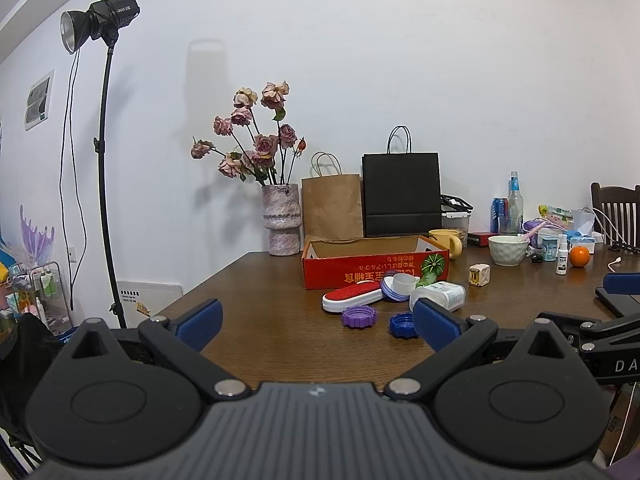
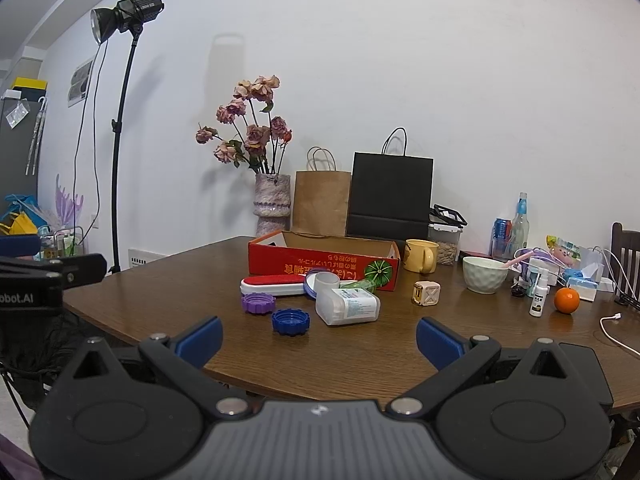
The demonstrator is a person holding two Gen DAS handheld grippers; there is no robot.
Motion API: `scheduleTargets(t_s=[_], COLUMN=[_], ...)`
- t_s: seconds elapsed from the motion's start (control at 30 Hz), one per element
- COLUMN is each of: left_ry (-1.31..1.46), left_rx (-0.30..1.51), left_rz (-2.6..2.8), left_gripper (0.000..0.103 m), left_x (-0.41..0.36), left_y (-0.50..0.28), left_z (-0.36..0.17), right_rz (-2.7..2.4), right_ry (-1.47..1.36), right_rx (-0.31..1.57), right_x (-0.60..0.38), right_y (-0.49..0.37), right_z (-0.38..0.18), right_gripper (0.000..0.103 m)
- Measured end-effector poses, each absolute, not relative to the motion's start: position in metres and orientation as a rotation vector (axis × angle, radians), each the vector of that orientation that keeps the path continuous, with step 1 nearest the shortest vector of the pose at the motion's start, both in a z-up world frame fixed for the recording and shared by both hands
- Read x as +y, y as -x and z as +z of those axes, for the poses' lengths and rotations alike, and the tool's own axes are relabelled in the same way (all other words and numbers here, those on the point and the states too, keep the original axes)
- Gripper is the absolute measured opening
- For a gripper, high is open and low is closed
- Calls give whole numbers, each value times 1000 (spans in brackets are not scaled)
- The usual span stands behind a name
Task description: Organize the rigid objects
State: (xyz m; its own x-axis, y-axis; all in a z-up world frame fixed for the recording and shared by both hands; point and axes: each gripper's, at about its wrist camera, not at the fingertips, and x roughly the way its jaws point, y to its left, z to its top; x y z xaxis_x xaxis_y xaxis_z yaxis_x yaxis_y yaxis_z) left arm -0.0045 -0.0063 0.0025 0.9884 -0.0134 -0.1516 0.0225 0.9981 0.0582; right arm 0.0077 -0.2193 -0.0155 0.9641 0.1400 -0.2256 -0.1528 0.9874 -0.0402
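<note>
A plain white wall (image 2: 400, 60) stands behind a brown wooden table (image 2: 380, 352). On the left, a black studio light (image 2: 128, 16) rises on a tall stand. A dark wooden chair (image 1: 616, 212) is at the right edge.

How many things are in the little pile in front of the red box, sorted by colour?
Purple: 2, the cap and the lid
Blue: 1, the cap
Red and white: 1, the brush
White: 2, the bottle and the cup
Green: 1, the tube
Total: 7

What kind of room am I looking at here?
Most likely a home dining room used for filming: a wooden table with a vase of dried roses, a yellow mug and everyday clutter, plus a studio light on a stand.
</note>
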Motion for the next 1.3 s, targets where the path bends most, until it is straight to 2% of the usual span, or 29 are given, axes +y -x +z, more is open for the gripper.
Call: scheduleTargets(t_s=[0.77, 0.9, 1.3], left_ry=[-61, -96, -98], left_rx=[158, 129, 229], left_rz=[-29, -37, -7], left_gripper=[103, 103, 103], left_x=[-2, -4, -15], left_y=[2, -17, -96], left_z=[3, -1, -20], right_rz=[151, 126, 108], right_ry=[52, 52, -3], right_rx=[224, 204, 249], right_x=[-223, -229, -254], right_y=[-11, -29, -113], right_z=[-20, -26, -27], right_gripper=[103, 103, 103])
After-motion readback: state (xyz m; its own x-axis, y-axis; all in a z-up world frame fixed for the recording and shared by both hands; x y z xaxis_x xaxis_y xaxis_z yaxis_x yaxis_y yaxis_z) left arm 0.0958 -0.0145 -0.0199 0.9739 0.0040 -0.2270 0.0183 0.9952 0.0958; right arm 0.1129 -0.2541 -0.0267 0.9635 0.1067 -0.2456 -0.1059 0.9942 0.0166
